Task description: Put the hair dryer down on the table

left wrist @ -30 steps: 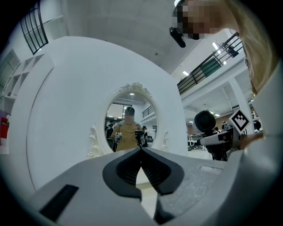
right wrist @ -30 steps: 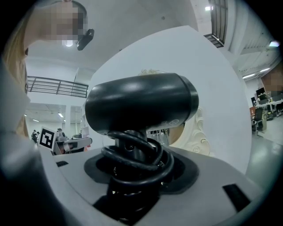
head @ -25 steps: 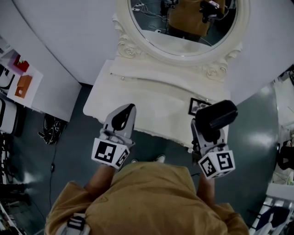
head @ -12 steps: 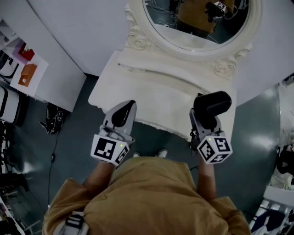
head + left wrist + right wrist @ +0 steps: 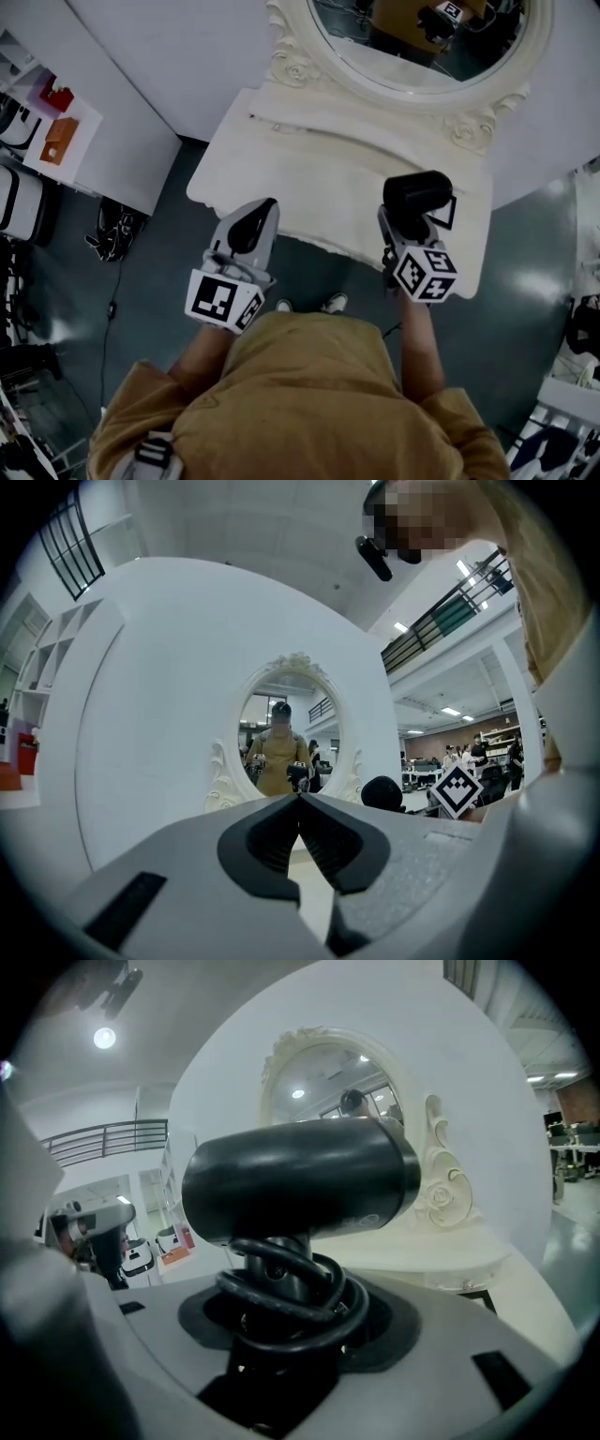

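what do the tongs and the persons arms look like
The left tongs and right tongs are pale grey, tapering shells with dark inner pads. Each carries a white cube with black square markers. The sleeves are tan.

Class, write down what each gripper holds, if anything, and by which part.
The right gripper holds the black plastic hair dryer by its cord-wrapped handle; the left gripper is shut and empty.

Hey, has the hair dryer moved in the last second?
Yes. The hair dryer, clamped in the right gripper, has shifted further in over the table, toward the mirror and slightly left.
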A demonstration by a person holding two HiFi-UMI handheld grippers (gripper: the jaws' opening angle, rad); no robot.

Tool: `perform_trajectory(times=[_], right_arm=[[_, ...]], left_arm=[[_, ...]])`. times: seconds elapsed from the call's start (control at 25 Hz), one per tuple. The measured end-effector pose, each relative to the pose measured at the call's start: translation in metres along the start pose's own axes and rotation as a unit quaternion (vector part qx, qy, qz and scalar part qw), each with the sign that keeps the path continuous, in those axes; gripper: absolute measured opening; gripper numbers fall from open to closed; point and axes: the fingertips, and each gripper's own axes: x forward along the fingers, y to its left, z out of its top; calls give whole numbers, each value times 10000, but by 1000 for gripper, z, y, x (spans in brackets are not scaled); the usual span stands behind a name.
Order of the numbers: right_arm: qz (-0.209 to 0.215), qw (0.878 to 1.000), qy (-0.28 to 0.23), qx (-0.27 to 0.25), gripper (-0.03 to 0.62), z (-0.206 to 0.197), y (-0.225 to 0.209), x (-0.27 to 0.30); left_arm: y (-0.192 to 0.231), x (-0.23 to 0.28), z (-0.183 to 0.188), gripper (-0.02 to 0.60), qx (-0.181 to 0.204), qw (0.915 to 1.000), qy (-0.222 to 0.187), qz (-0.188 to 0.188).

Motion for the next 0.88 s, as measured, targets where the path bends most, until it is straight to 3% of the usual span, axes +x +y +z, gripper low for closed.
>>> perform_trajectory(times=[0.88], right_arm=[[-61,9906,1363,11,259,-93,-37,87]], left_arm=[[17,13,5,2,115,9989,-18,460]])
